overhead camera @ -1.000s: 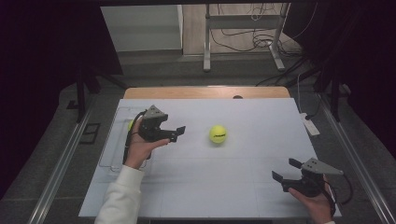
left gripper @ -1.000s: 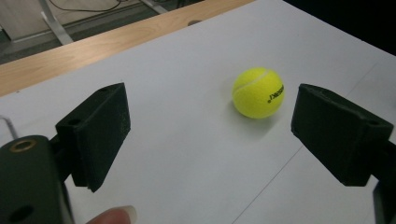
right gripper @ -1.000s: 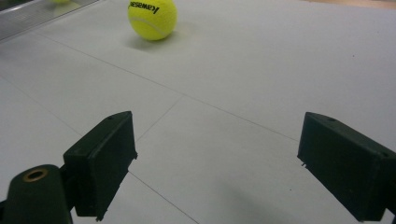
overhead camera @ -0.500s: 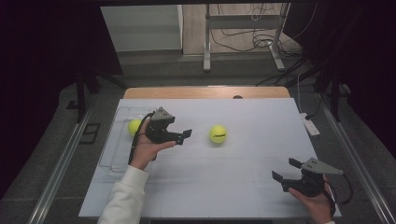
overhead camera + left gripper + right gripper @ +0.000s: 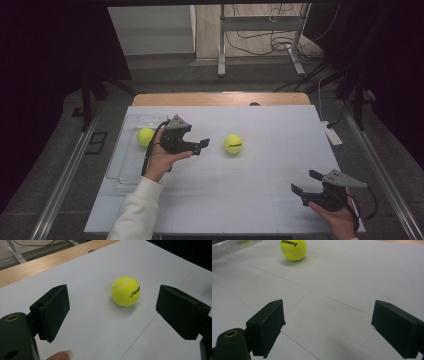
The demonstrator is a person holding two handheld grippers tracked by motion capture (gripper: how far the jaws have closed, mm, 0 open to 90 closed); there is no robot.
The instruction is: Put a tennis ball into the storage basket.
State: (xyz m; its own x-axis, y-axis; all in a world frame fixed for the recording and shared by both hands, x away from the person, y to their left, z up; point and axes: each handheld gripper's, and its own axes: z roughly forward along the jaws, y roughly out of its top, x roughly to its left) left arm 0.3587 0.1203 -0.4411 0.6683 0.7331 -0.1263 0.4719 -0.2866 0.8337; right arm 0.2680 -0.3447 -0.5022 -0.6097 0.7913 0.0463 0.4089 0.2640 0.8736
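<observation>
One ball (image 5: 145,136) is seen in the tray (image 5: 122,167); the second ball (image 5: 233,143) is approached by the left claw (image 5: 204,145), spread wide, empty.

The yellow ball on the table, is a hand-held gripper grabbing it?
No. The yellow ball lies free; the left hand-held gripper is open, aimed at it. The right hand-held gripper is open and empty too.

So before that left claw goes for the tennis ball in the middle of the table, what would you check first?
1. Left gripper jaws open wide, nothing between them: ok.
2. Tennis ball in line ahead of it, lying apart from the jaws: ok.
3. White table surface around the ball bare: ok.
4. Right gripper open and far from the ball: ok.
5. Clear tray on the left has room beside the second ball: ok.
</observation>
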